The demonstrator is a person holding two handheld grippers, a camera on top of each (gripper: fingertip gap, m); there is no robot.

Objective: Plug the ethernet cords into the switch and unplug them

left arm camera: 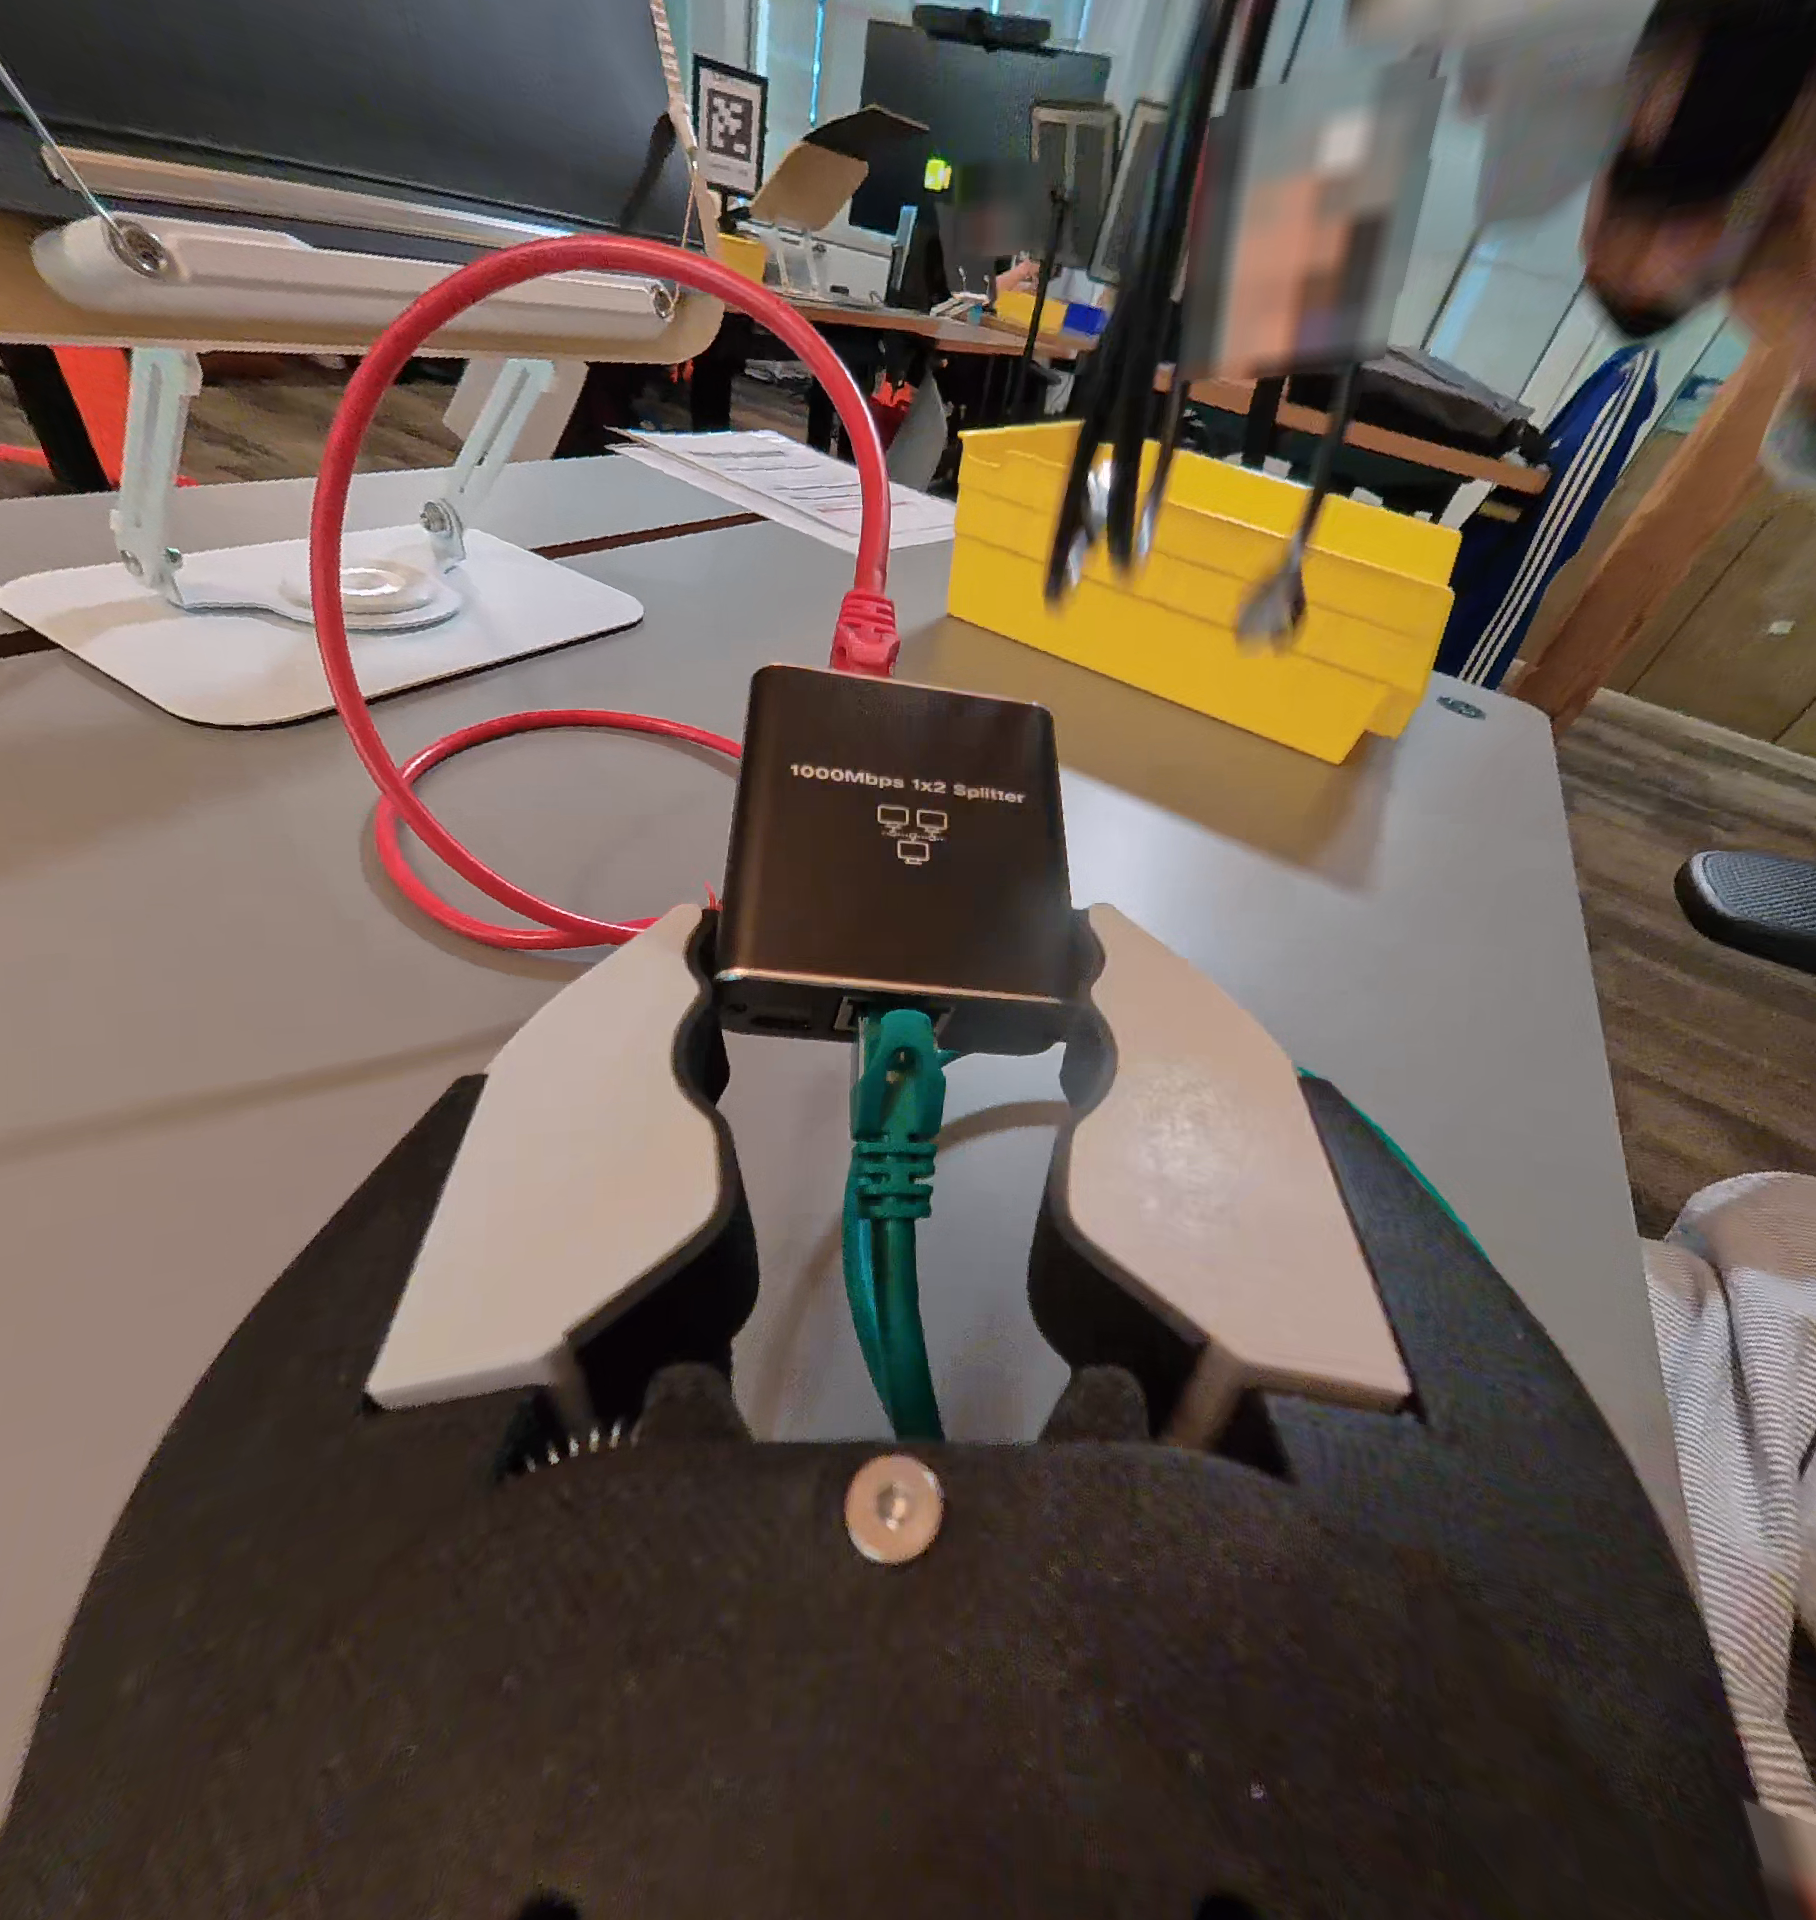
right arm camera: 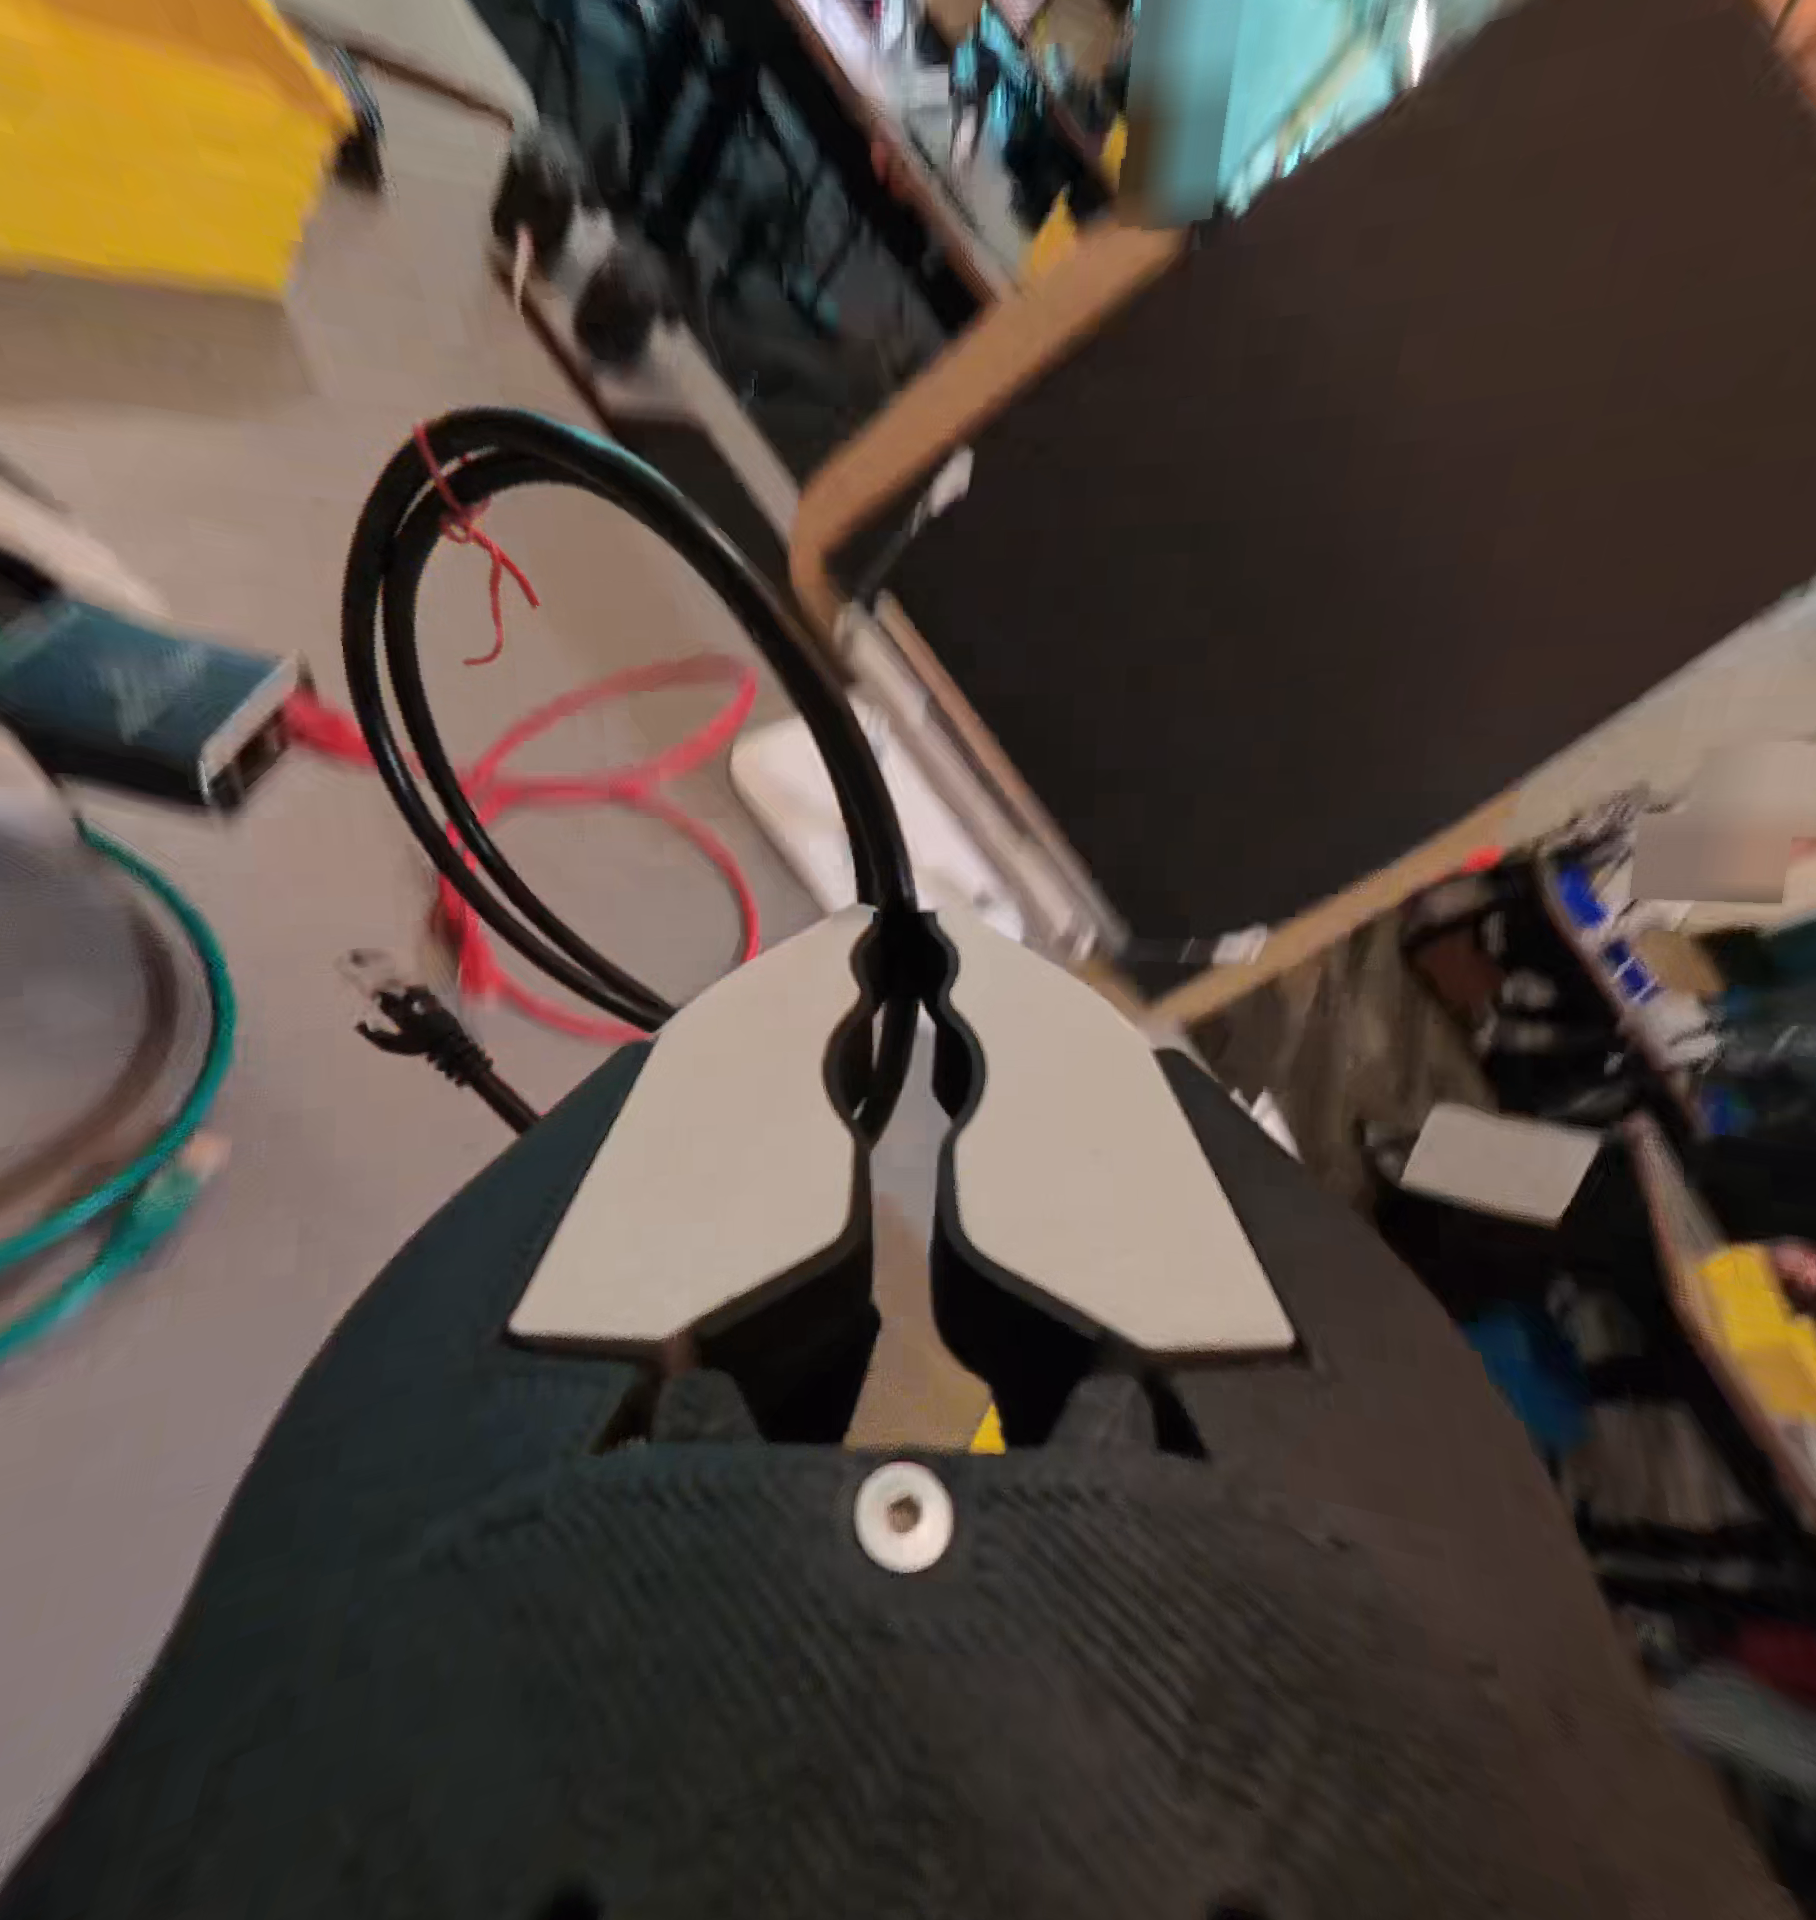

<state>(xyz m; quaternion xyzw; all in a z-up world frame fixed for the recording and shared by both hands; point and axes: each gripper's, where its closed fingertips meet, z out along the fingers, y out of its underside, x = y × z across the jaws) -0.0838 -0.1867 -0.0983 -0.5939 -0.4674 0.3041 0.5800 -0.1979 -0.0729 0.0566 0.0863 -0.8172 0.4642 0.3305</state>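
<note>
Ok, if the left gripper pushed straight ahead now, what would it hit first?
The left gripper already clamps the black box; pushed on, the red plug at its far end probably comes next.

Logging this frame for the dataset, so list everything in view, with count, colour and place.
Switch: one, black box, on the grey table, held at its near end.
Red cord: one, looped behind the switch, plugged into its far side.
Green cord: one, plugged into the switch's near side, running back between the fingers.
Black cord: one, coiled, bound with a thin red tie, lifted above the table; a free plug shows.
Bin: one, yellow, far right of the table.
Stand: one, white, far left, carrying a board.
Paper sheet: one, white, behind the switch.
Table: one, grey.
Left tool: shut on the switch.
Right tool: shut on the black cord.
</note>
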